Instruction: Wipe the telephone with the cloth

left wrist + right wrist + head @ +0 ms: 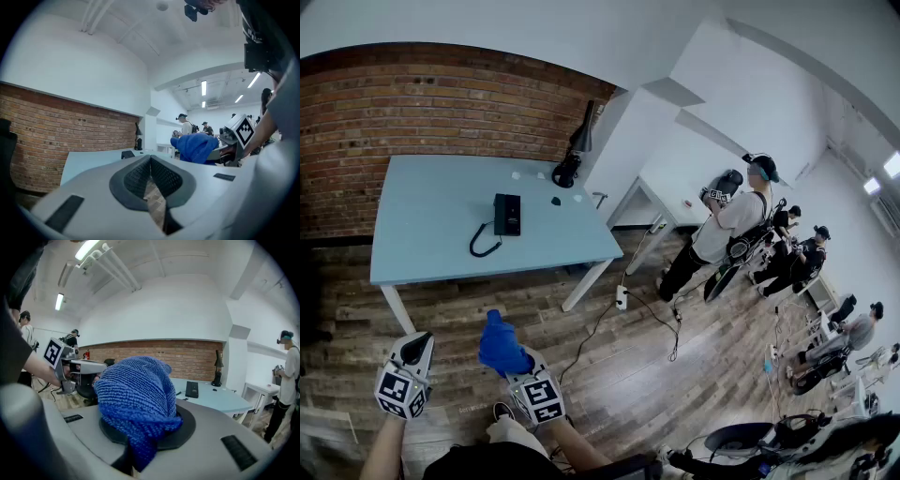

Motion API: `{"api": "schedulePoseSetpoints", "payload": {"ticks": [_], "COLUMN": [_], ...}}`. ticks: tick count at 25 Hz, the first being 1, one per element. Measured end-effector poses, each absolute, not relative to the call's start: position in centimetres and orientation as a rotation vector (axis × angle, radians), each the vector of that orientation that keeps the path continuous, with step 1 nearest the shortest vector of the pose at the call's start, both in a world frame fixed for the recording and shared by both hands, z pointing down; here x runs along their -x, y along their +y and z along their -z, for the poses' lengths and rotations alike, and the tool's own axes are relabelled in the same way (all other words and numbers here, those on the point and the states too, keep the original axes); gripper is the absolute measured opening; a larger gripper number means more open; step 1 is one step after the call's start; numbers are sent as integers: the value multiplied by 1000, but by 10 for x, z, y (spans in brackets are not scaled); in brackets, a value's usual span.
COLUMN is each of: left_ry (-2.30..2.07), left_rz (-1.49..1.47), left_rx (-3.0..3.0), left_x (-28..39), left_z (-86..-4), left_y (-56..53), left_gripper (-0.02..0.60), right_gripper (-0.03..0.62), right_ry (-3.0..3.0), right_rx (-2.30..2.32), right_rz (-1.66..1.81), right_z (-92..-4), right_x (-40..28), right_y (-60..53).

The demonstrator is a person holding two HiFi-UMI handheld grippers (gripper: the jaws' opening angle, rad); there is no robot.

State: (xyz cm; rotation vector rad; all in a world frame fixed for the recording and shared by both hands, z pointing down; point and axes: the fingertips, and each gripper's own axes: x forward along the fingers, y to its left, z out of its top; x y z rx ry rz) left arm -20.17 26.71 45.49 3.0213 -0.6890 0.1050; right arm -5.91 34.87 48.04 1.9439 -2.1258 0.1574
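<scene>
A black telephone (506,214) with a curled cord (482,247) lies on the light blue table (431,206), well ahead of both grippers. In the right gripper view the telephone (191,389) shows small in the distance. My right gripper (510,364) is shut on a bunched blue cloth (500,345), which bulges up over its jaws (136,394). My left gripper (416,351) hangs beside it on the left, over the wooden floor, shut and holding nothing (150,161). Both grippers are short of the table's near edge.
A black desk lamp (573,153) and a few small items stand at the table's far right, against a brick wall (412,103). A cable and a power strip (622,297) lie on the floor right of the table. Several people stand at the right (727,225).
</scene>
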Motion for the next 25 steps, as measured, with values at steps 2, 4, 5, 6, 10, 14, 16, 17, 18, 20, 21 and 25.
{"api": "schedulePoseSetpoints", "payload": {"ticks": [2,4,5,6,10,14,16,17,18,20,21,25], "left_ry": [-678,-664,-662,-664,-706,-770,-795,-812,-838,-917,-959,-1034], "left_rz": [-93,-74,-65,-57,-39,-37,-61,-79,-101,-115,-104,-49], "left_rx": [-3026,-3030,-3032,-3035,-3065,-3089,-3095,-3089,-3074,-3017,-2985,-2928], "left_x": [205,206,206,207,213,203,194,189,186,181,178,151], "left_z": [-453,-451,-449,-446,-426,-414,-418,-418,-414,-402,-397,-388], "left_y": [274,281,282,282,269,230,209,196,183,152,137,92], "left_gripper": [21,21,21,21,21,21,21,21,21,21,21,21], "right_gripper": [101,103,103,103,103,103,103,103,103,103,103,103], "right_ry": [-2120,-2110,-2107,-2106,-2147,-2161,-2154,-2159,-2170,-2197,-2209,-2227], "right_rx": [-1937,-1941,-1946,-1948,-1929,-1940,-1950,-1952,-1950,-1939,-1933,-1901], "right_rz": [-159,-164,-165,-163,-124,-119,-128,-127,-125,-119,-117,-99], "right_z": [-488,-493,-495,-495,-497,-507,-514,-513,-510,-501,-496,-493], "right_x": [61,61,60,59,56,31,15,9,4,-5,-10,-41], "right_y": [349,351,351,348,315,250,219,202,183,143,125,65]}}
